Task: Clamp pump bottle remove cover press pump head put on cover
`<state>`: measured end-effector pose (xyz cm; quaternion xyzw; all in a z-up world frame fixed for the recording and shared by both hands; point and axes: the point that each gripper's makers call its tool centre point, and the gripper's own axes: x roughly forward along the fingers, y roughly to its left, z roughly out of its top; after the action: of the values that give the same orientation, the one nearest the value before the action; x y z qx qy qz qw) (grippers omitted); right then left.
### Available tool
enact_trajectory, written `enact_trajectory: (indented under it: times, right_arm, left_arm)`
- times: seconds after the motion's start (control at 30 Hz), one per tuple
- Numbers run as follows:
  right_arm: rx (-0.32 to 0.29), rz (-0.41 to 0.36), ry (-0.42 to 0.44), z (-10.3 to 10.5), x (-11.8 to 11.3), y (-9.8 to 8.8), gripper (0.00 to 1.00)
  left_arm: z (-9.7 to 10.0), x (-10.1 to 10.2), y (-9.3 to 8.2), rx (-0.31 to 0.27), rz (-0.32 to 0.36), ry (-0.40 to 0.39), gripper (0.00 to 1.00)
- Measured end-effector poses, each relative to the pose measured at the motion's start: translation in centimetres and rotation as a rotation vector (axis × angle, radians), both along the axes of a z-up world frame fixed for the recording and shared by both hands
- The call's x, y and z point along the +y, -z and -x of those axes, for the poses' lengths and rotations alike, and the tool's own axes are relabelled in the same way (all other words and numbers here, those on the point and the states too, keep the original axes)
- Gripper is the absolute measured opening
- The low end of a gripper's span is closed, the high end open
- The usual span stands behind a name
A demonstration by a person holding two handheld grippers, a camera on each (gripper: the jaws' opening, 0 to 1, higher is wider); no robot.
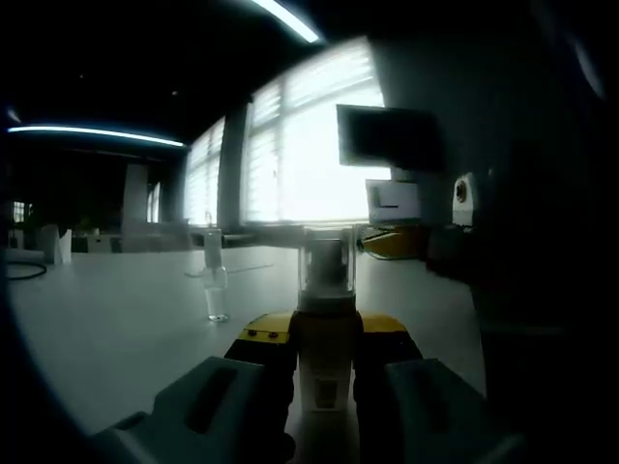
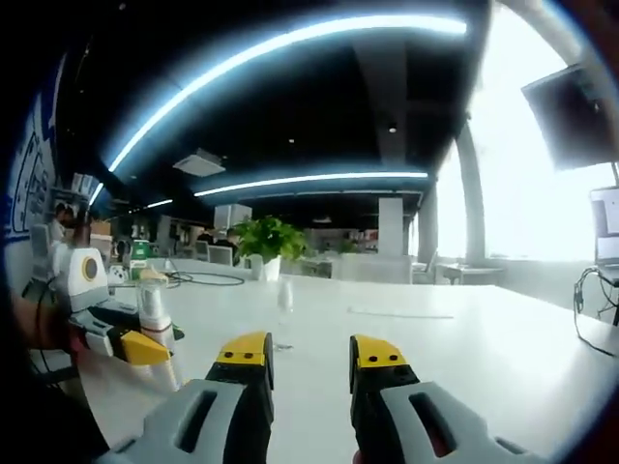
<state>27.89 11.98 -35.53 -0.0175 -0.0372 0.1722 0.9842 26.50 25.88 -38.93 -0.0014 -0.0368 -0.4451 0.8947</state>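
Left gripper (image 1: 324,362) clamped tight on the pump bottle (image 1: 325,358), one yellow-tipped jaw pressed on each side of its pale body. Bottle standing upright on the white table (image 1: 106,329), close in front of the left gripper view's camera. Clear cover (image 1: 327,259) still on top of the bottle, with the pump head showing dimly inside it. Small clear vial (image 1: 216,280) upright on the table too, a little beyond the bottle and off to its left in this view, not touching it. Bright windows (image 1: 309,145) far behind the bottle, with a dark screen (image 1: 387,135) up above it.

Right gripper (image 2: 309,362) loose and wide apart, nothing between its jaws, just bare white table (image 2: 464,348) in the gap. Same pump bottle (image 2: 153,319) seen from the right gripper view at the left side, well apart from the right gripper's jaws. Left gripper (image 2: 131,338) there as well, gripping that bottle, one yellow tip showing in front of the bottle's body. Clear vial (image 2: 284,309) standing past the bottle, just above the gap of the right gripper's jaws in this view. Green plant (image 2: 269,240) in a white pot far beyond the bottle, at the back of the table. Long light strips (image 2: 290,48) on the dark ceiling high over the bottle.
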Motion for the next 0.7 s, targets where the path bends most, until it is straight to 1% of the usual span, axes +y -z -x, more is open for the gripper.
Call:
enact_trajectory:
  times: [0.13,0.23,0.4,0.57,0.63,0.7]
  right_arm:
    - [0.001,0.004,-0.002,0.0,-0.4,0.5,0.23]
    - [-0.015,-0.002,-0.008,-0.1,-1.0,0.7,0.22]
    - [-0.006,-0.006,-0.003,-0.2,-2.0,1.5,0.2]
    - [0.001,-0.014,-0.005,-0.4,-2.2,2.4,0.2]
    - [0.004,-0.029,-0.007,-0.3,-2.1,2.6,0.2]
    - [0.005,-0.013,-0.009,-0.3,-2.0,2.9,0.2]
  left_arm:
    - [0.0,0.0,0.0,-0.001,0.0,0.0,0.13]
    - [0.0,0.0,0.0,-0.001,0.0,-0.001,0.13]
    - [-0.1,0.0,0.0,0.0,0.0,-0.003,0.13]
    - [0.0,0.0,-0.1,-0.001,-0.001,-0.006,0.13]
    - [0.0,0.0,-0.1,0.0,-0.001,-0.008,0.13]
    - [0.0,0.0,0.0,0.0,-0.001,-0.008,0.13]
